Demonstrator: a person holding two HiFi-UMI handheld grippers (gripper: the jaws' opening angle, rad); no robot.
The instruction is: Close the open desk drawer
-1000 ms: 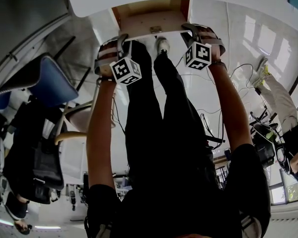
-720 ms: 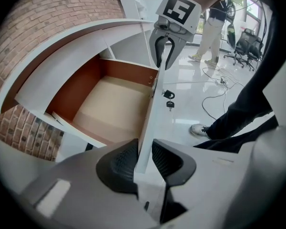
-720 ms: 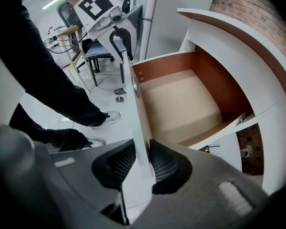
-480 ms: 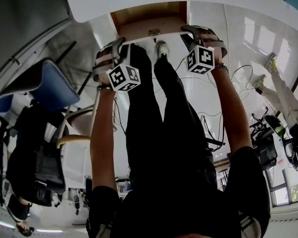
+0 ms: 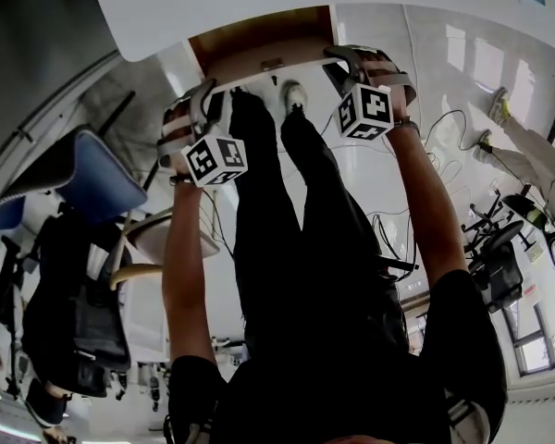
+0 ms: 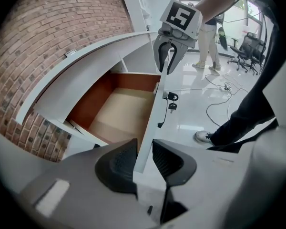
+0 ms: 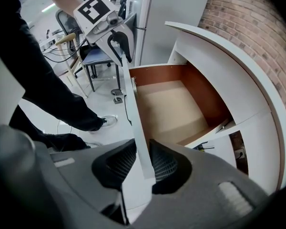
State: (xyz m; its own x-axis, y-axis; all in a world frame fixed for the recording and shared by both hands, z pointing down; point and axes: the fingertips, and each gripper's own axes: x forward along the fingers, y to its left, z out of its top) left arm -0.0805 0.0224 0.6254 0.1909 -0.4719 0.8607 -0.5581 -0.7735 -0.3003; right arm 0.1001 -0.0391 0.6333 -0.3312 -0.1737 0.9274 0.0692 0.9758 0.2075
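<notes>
Standing open at 12 o'clock, the drawer (image 5: pixel 259 37) is clamped at its white front (image 6: pixel 151 109) by left tongs (image 6: pixel 144 150) and right tongs (image 7: pixel 143 157).

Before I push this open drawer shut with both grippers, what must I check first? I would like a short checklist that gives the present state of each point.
1. Left gripper on the drawer front: the panel fills the gap between the pads. Ok.
2. Right gripper on the same panel: pads press both faces. Ok.
3. Drawer inside: nothing sticks up above the walls. Ok.
4. Key hangs on the panel's outer face, away from both grippers. Ok.
5. Runners free along their whole length: cannot tell.
</notes>
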